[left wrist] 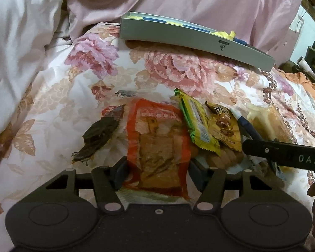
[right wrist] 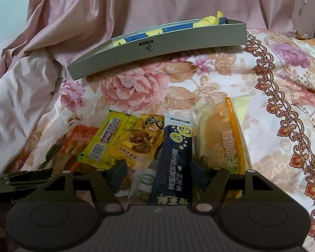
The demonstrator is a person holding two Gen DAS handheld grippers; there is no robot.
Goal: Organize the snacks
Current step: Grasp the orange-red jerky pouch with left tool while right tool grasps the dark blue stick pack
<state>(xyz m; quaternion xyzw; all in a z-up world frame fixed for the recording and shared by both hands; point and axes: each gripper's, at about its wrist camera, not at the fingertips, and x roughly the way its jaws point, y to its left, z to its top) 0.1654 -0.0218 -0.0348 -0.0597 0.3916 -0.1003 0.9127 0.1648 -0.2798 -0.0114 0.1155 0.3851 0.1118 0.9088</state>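
The floral bedspread [left wrist: 52,96] runs off every edge. One shallow grey box [right wrist: 157,48] lies at its far side, well apart from the snacks, its inside mostly hidden by its wall. About six snack packets crowd together near both tongs, overlapping, so the count is unsure. The left gripper [left wrist: 157,168] has its pads pressed on the sides of one orange packet [left wrist: 157,138]. The right gripper [right wrist: 159,174] straddles one dark blue packet [right wrist: 174,161]; whether it grips I cannot tell

Dim, warm indoor light, soft focus, heavy fisheye bending and dark vignetted corners.
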